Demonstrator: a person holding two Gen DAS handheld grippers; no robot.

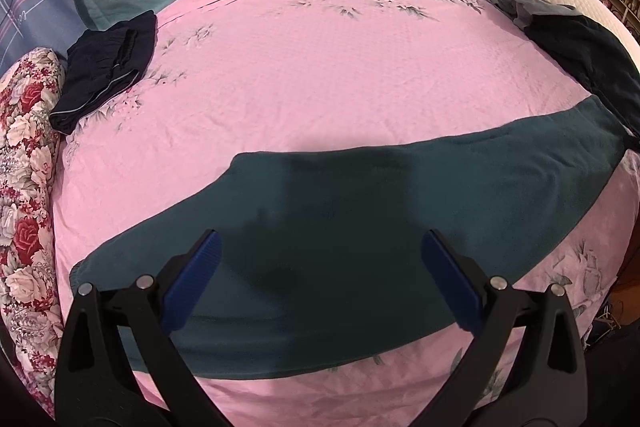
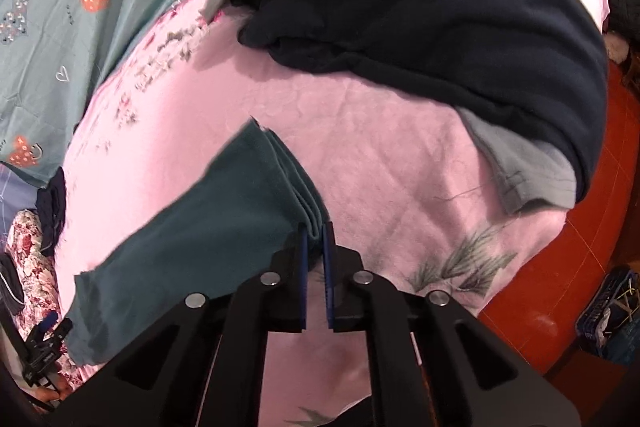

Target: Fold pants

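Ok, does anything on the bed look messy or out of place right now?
Mostly the heap of dark clothes at the bed's right edge: unfolded, bunched, with a grey garment sticking out underneath. The teal pants lie flat, one end pinched in the right gripper. The folded navy pants look neat.
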